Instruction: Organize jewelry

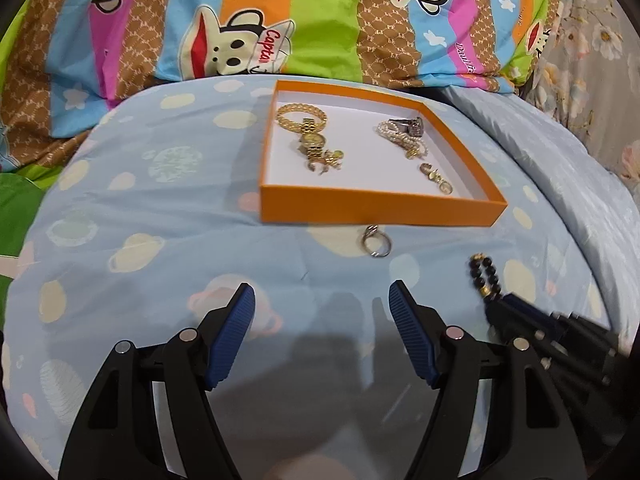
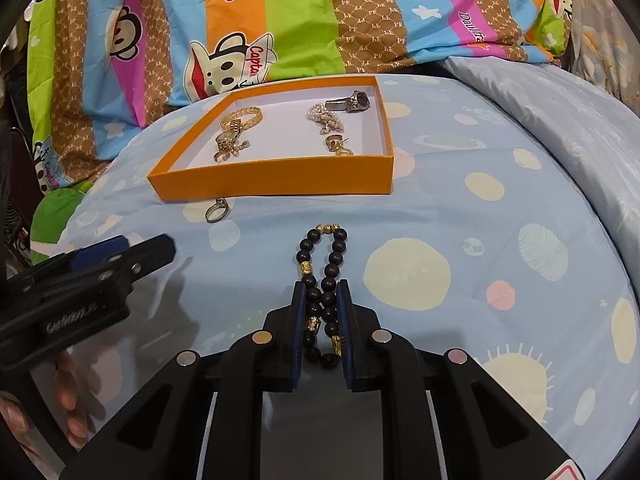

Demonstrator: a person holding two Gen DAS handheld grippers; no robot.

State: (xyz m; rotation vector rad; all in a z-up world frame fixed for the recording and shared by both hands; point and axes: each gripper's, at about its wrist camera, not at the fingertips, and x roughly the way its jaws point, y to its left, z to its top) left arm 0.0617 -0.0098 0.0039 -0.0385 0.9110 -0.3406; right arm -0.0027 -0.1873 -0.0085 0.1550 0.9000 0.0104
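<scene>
An orange box (image 1: 376, 204) (image 2: 280, 182) with a white floor lies on the light blue bedsheet. It holds a gold watch (image 1: 306, 130) (image 2: 236, 124), a pearl bracelet (image 1: 402, 138) (image 2: 324, 116), a silver watch (image 1: 410, 125) (image 2: 354, 101) and gold earrings (image 1: 434, 176) (image 2: 338, 142). A silver ring (image 1: 375, 241) (image 2: 217, 209) lies on the sheet just in front of the box. My right gripper (image 2: 322, 292) (image 1: 520, 316) is shut on a dark bead bracelet (image 2: 320, 268) (image 1: 485, 276) with gold beads, which rests on the sheet. My left gripper (image 1: 322, 300) (image 2: 120, 250) is open and empty, short of the ring.
A striped cartoon-monkey quilt (image 1: 280, 20) (image 2: 280, 12) is bunched behind the box. A pale blue quilt (image 1: 560, 160) (image 2: 560, 112) lies at the right. The hand holding the left gripper (image 2: 68, 400) shows at the lower left of the right wrist view.
</scene>
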